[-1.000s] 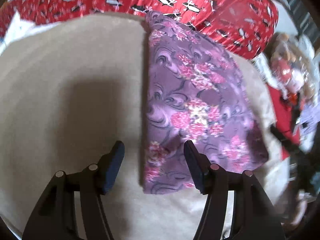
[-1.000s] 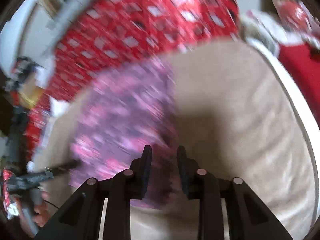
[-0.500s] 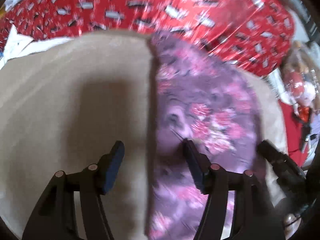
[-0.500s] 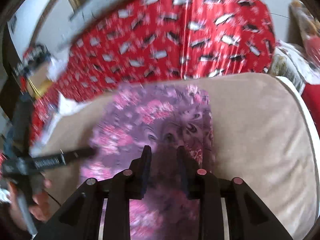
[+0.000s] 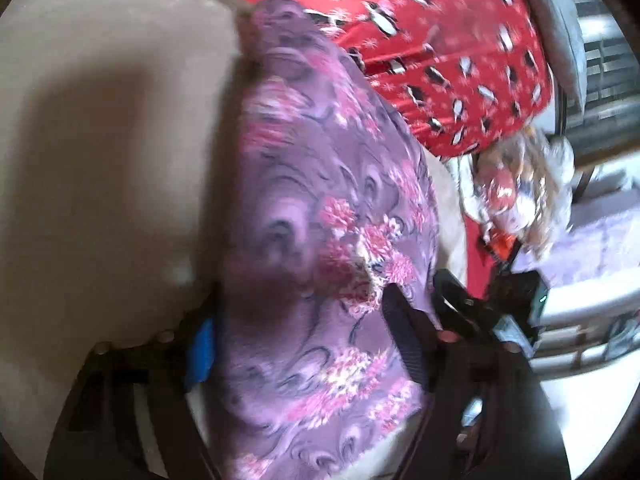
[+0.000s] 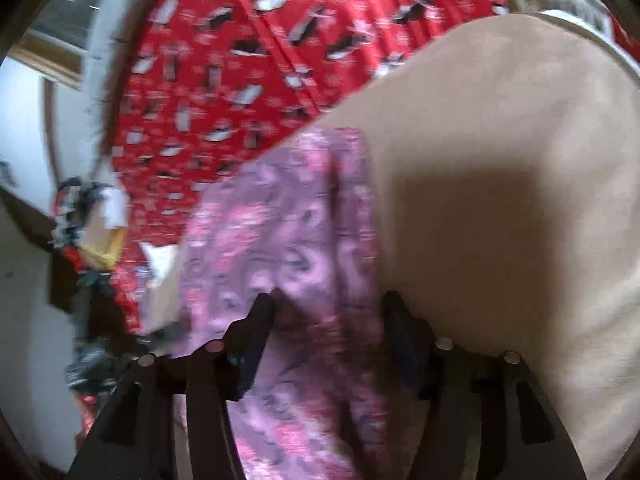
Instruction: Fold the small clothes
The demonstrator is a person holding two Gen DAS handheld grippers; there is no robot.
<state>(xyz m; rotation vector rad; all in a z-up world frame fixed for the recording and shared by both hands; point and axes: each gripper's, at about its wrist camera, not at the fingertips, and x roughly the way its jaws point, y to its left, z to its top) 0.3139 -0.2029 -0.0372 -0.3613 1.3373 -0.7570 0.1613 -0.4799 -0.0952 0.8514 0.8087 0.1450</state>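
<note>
The purple flowery cloth (image 5: 328, 240) lies in the middle of the frame on the tan cushion (image 5: 100, 140). It looks soft, light and floppy. Both the left gripper (image 5: 298, 340) and the right gripper (image 6: 328, 336) have their fingers spread apart around it, holding nothing. Best pinch a near corner.

The garment (image 5: 320, 240) lies on the cushion (image 5: 100, 160), running from 6 toward 12 o'clock; the penguin-print blanket (image 5: 440, 40) lies behind at 1 o'clock; clutter (image 5: 520, 200) at 3 o'clock.

Left tool (image 5: 300, 328), right tool (image 6: 330, 320): agape
</note>
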